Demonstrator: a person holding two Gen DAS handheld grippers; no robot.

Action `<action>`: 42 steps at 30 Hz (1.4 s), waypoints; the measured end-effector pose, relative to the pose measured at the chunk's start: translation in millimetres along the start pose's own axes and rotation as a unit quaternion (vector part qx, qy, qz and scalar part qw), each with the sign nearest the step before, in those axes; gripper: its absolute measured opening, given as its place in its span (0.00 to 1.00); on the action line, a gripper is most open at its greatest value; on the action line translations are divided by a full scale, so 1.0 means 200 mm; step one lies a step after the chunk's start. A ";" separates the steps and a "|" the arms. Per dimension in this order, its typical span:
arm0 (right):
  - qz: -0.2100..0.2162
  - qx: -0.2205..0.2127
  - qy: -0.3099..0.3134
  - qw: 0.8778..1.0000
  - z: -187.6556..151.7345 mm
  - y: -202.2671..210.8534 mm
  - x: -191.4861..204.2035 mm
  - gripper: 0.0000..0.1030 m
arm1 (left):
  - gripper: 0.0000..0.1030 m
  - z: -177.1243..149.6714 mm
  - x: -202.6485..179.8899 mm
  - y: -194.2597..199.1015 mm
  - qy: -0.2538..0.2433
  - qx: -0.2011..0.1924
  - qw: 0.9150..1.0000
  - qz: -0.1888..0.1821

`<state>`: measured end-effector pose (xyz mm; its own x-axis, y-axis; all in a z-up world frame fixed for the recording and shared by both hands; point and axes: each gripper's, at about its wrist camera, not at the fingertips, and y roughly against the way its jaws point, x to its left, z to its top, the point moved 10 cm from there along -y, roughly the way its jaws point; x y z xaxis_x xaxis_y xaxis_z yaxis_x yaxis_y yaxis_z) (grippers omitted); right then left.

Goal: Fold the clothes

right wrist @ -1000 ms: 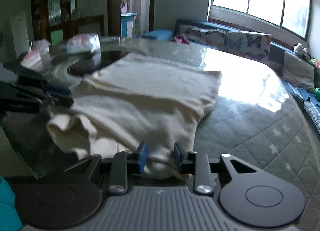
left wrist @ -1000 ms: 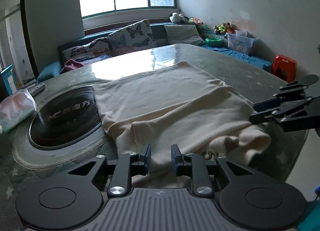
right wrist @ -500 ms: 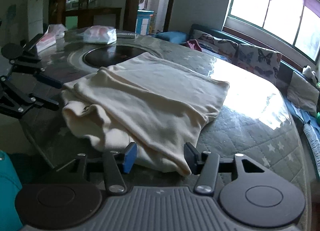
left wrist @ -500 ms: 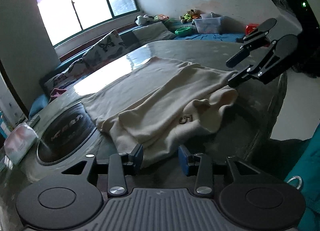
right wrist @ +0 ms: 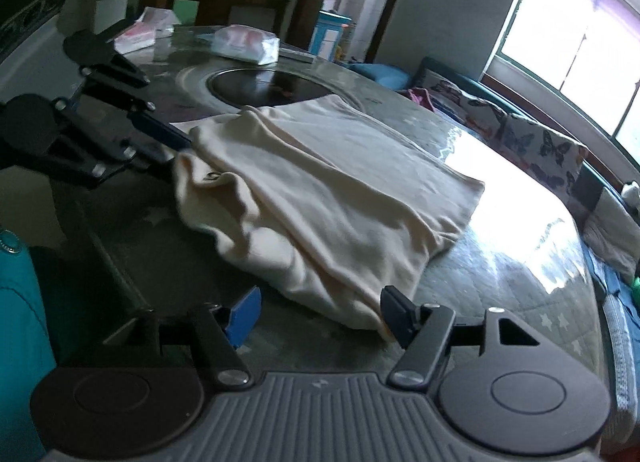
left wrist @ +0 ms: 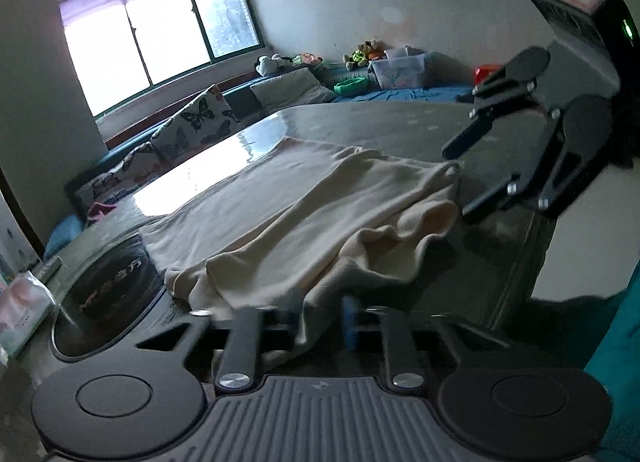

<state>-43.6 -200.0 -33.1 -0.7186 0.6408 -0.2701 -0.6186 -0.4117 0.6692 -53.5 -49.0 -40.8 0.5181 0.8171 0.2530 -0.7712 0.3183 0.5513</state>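
Observation:
A cream garment (left wrist: 320, 214), folded over on itself, lies on the round table (left wrist: 400, 122). In the left wrist view my left gripper (left wrist: 322, 320) sits at its near edge; a hanging fold lies between the narrowed fingers, blurred. The right wrist view shows that gripper (right wrist: 180, 160) at the garment's (right wrist: 340, 182) left corner. My right gripper (right wrist: 320, 316) stands wide open, with the cloth's near corner reaching between its fingers but untouched. From the left wrist view it (left wrist: 460, 178) hovers at the garment's right corner.
A dark round insert (left wrist: 104, 294) is set in the table left of the garment. Tissue packs (right wrist: 246, 44) lie beyond it. The table's edge (right wrist: 120, 262) runs close under both grippers. A teal sleeve (left wrist: 616, 342) shows at the right. Butterfly cushions (left wrist: 200, 122) line the far bench.
Both grippers let go of the garment and drew back with jaws open. Now the left has come back in and narrowed on the near edge, while the right has opened wider.

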 end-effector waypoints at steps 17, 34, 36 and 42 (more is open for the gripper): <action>0.039 -0.031 -0.001 0.999 0.13 -0.16 0.02 0.35 | 0.09 0.15 0.22 -0.11 0.103 -0.004 0.995 -0.016; 0.083 -0.051 -0.095 0.991 0.35 -0.16 -0.18 0.14 | 0.25 -0.03 0.20 -0.01 0.041 0.002 0.999 0.014; 0.080 -0.054 -0.096 0.991 0.36 -0.15 -0.19 0.13 | 0.25 -0.04 0.20 -0.01 0.024 0.001 0.999 0.022; 0.075 -0.064 -0.115 0.988 0.35 -0.14 -0.18 0.11 | 0.20 -0.05 0.20 -0.01 0.003 -0.002 0.999 0.038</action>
<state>21.5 -166.4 5.9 -0.7228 0.6910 0.0001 -0.5565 -0.5821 0.5928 -34.9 -11.9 -40.2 0.4563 0.8413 0.2898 -0.8095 0.2572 0.5278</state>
